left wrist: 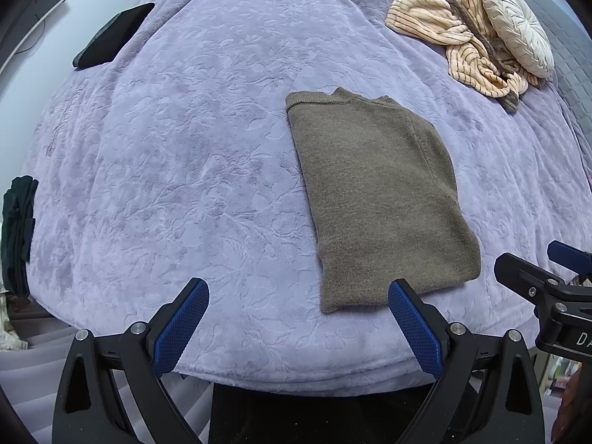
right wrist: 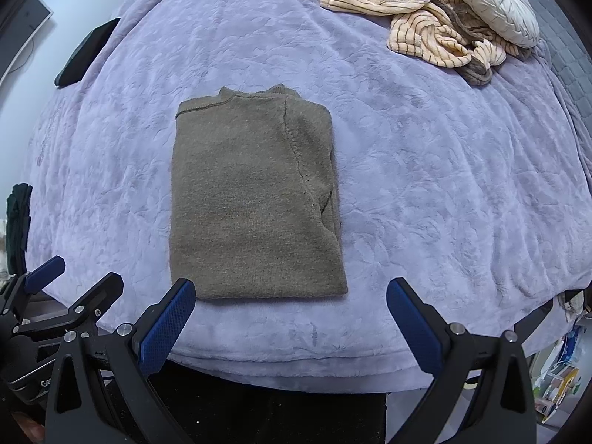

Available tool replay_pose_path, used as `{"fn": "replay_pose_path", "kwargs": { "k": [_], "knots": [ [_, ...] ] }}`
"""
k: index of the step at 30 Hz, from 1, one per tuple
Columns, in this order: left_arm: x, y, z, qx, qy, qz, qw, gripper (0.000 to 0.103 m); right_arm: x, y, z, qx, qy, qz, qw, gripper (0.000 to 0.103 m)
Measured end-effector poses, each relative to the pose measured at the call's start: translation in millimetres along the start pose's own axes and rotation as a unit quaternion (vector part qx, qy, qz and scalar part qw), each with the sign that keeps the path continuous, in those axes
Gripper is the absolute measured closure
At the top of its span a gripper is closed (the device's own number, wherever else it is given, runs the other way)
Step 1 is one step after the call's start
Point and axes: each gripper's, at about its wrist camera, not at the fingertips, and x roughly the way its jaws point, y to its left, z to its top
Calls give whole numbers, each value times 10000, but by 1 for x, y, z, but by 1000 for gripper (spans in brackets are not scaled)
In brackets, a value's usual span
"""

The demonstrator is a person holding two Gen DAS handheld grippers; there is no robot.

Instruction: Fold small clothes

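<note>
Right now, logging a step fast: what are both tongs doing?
Left tongs: open, holding nothing, near the folded brown sweater.
Right tongs: open, holding nothing.

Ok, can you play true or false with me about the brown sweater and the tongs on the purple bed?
1. The brown sweater lies folded on the purple blanket. True.
2. The right tongs are pinching the sweater. False: they are open and hold nothing.
3. The left tongs are open. True.
4. The striped cloth is folded neatly. False: it lies crumpled by the round cushion.
5. The sweater lies on top of the cushion. False: they are far apart.
</note>
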Motion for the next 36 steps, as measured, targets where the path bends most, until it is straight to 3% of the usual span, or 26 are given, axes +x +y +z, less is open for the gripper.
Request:
{"fn": "replay_pose_path", "kwargs": {
  "k": [36],
  "knots": [
    [4, 5, 7, 43, -43, 110, 9999, 5, 3, 2, 12, -51, 14, -6, 10000, 0]
  ]
}}
